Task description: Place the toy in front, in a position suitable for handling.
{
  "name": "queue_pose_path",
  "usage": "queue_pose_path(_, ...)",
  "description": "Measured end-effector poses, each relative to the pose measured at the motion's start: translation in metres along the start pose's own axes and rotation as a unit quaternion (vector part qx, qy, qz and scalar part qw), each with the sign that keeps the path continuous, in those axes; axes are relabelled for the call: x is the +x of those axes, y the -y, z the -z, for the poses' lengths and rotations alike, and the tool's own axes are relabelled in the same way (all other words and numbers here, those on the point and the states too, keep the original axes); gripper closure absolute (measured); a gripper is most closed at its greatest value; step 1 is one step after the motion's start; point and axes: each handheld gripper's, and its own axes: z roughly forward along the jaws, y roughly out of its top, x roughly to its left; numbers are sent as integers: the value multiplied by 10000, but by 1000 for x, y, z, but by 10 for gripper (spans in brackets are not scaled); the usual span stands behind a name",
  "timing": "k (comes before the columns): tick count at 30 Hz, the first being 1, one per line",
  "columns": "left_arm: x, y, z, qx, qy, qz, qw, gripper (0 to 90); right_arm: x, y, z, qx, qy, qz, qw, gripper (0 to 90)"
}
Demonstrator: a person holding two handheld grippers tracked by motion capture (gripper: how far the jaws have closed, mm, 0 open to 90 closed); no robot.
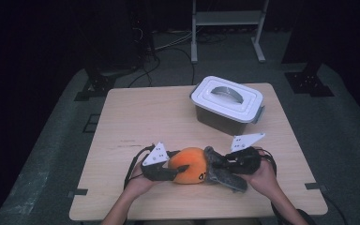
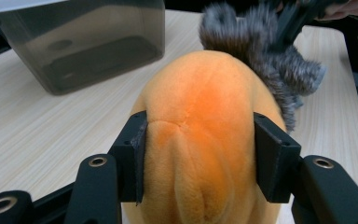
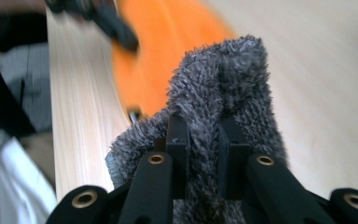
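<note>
An orange plush toy with a grey fuzzy part lies near the table's front edge. My left gripper comes in from the toy's left. In the left gripper view its pads press on both sides of the orange body, with the grey tuft beyond. My right gripper reaches in from the right. In the right gripper view this gripper is shut on a fold of the grey fuzz, and the orange body lies blurred behind it.
A grey translucent box with a white handled lid stands at the table's back right, also seen as the box in the left gripper view. The wooden table has bare room on its left half. Dark floor, cables and a frame lie beyond.
</note>
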Motion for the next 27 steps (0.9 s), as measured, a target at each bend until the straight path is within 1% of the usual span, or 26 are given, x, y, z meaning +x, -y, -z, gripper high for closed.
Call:
queue_pose_path(1,-1,0,-2,-16,13,10,10000,449,0,0,0,0,0,0,10000,771)
queue_pose_path(3,-4,-1,-5,-40,86,-7,10000,446,3,-4,3,-191,-15,54,9998,771)
queue_pose_path(4,-5,-1,-6,-39,109,-13,9999,442,4,-4,3,-210,-30,42,9998,771)
queue_pose_path(5,-4,-1,-6,-25,157,17,9999,434,3,-3,2,-171,-27,58,9998,771)
queue_pose_path(6,-3,-1,-6,1,251,48,9997,418,3,-2,-2,-80,-17,69,9999,771)
queue_pose_path(7,-2,0,-5,59,403,139,9991,391,2,0,-5,9,-23,64,10000,771)
queue_pose_path(8,-1,1,-4,124,427,144,9989,369,1,4,-11,161,-68,17,9998,772)
queue_pose_path(10,1,2,-1,184,623,221,9976,331,-3,7,-16,255,-150,-49,9996,772)
queue_pose_path(12,3,2,3,217,694,255,9970,327,-4,7,-16,340,-108,-55,9993,772)
queue_pose_path(14,5,3,6,254,811,284,9960,332,-5,10,-17,410,-60,-70,9991,772)
queue_pose_path(15,4,3,6,279,807,267,9960,347,-5,10,-17,401,-63,-80,9991,773)
queue_pose_path(17,3,2,7,333,790,207,9961,390,-1,6,-14,360,3,25,9993,773)
queue_pose_path(18,3,2,7,340,789,195,9961,407,2,3,-12,274,17,67,9996,774)
queue_pose_path(19,2,2,7,361,838,167,9957,413,4,2,-11,180,-16,74,9998,775)
queue_pose_path(20,1,1,7,384,894,109,9952,413,7,-1,-9,21,-92,105,9999,775)
queue_pose_path(21,1,1,7,425,929,46,9948,408,10,-3,-10,-44,-144,145,9998,775)
queue_pose_path(23,1,1,9,460,1022,28,9937,387,14,-4,-14,61,-172,237,9996,776)
queue_pose_path(24,2,1,10,451,1037,21,9936,351,13,-1,-18,94,-240,197,9995,776)
queue_pose_path(25,3,1,11,417,1012,40,9940,351,13,-1,-18,94,-240,197,9995,776)
queue_pose_path(27,5,-1,11,346,923,114,9951,238,12,-1,-19,164,-222,237,9993,777)
